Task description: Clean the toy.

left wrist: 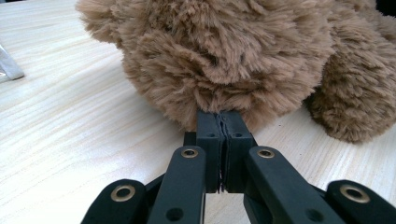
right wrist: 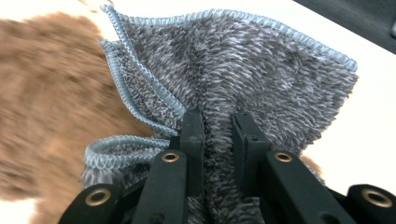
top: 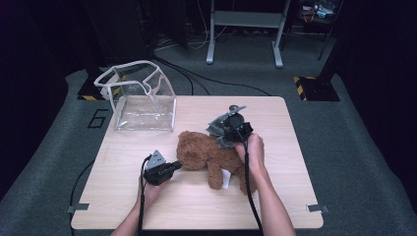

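the brown plush bear (top: 209, 156) lies at the middle of the high view, on the pale wooden table (top: 123, 191), its head toward the left and its legs trailing to the lower right of the frame. a small white tag shows at its lower edge. in my left gripper view the bear (left wrist: 233, 56) spreads across the whole upper part of the picture, fur right up against my jaw tips.

my left gripper (top: 173, 167) sits low and left of centre in the high view, pointing right at the bear's head. its jaws are pressed together — in the left gripper view the left gripper (left wrist: 223, 122) has its two pads meeting with only a hairline seam, and their tips are buried in the fur; i cannot tell whether a tuft is pinched there.

my right gripper (top: 222, 132) hangs over the bear's back, just right of centre in the high view, and it has hold of a grey fluffy cloth (top: 220, 129). in the right gripper view the right gripper (right wrist: 218, 122) is clamped on a fold of the cloth (right wrist: 261, 74) — grey pile with a pale blue stitched edge, fanning out above the jaws, the bear a brown blur at the left.

a clear plastic bag (top: 142, 98) stands open at the upper left of the table, well apart from the bear.
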Available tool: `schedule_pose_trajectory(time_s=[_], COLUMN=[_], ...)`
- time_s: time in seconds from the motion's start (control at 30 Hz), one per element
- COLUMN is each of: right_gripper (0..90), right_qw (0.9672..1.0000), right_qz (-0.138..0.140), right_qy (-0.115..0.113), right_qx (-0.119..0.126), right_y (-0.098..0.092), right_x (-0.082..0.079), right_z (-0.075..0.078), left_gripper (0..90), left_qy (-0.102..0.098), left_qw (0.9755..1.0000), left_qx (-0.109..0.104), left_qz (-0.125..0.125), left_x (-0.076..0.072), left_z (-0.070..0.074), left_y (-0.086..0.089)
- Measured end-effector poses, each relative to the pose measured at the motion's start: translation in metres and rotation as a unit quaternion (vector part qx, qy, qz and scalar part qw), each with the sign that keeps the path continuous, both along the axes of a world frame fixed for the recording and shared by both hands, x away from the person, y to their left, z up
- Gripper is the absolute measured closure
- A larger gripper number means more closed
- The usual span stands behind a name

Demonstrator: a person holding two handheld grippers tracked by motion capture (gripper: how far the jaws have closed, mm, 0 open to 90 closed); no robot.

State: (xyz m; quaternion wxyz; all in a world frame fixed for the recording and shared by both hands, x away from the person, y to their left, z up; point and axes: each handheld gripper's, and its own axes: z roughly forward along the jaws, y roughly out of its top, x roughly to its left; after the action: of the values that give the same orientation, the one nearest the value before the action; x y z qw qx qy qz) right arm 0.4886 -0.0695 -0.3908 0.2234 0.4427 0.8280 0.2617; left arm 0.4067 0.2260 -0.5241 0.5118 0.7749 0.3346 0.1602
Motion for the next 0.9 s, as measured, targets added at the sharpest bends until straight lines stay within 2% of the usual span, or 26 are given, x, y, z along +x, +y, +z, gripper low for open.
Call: schedule_pose_trajectory(time_s=[0.17, 0.33, 0.43, 0.53, 0.6, 0.73, 0.83, 0.9], right_gripper=[76.6, 76.7, 76.8, 76.8, 76.8, 76.7, 76.6, 76.6], right_qw=[0.9993, 0.9977, 0.9971, 0.9962, 0.9961, 0.9967, 0.9962, 0.9965], right_qz=[-0.028, -0.054, -0.07, -0.07, -0.054, -0.005, 0.033, 0.049], right_qy=[0.008, 0.011, 0.001, -0.014, -0.028, -0.038, -0.036, -0.023], right_qx=[0.023, 0.039, 0.03, 0.05, 0.064, 0.072, 0.072, 0.063], right_y=[-0.031, -0.05, -0.058, -0.059, -0.052, -0.018, 0.012, 0.03], right_x=[-0.001, -0.001, -0.003, -0.012, -0.019, -0.029, -0.029, -0.025], right_z=[-0.006, -0.012, -0.007, 0.005, 0.015, 0.026, 0.021, 0.012], left_gripper=[88.2, 88.2, 88.2, 88.2, 88.2, 88.2, 88.2, 88.2], left_qy=[0.0, 0.0, 0.0, -0.001, -0.001, -0.001, 0.0, 0.0], left_qw=[1.0, 1.0, 1.0, 1.0, 1.0, 1.0, 1.0, 1.0], left_qx=[0.0, 0.001, 0.001, 0.001, 0.001, 0.002, 0.001, 0.003], left_qz=[-0.001, 0.0, 0.001, 0.002, 0.003, 0.002, 0.002, 0.0], left_x=[0.0, 0.0, 0.0, 0.0, 0.0, 0.0, 0.0, 0.0], left_z=[0.0, 0.0, 0.0, 0.0, 0.0, 0.0, 0.0, 0.0], left_y=[0.0, 0.0, 0.0, 0.0, -0.001, 0.0, 0.0, 0.0])
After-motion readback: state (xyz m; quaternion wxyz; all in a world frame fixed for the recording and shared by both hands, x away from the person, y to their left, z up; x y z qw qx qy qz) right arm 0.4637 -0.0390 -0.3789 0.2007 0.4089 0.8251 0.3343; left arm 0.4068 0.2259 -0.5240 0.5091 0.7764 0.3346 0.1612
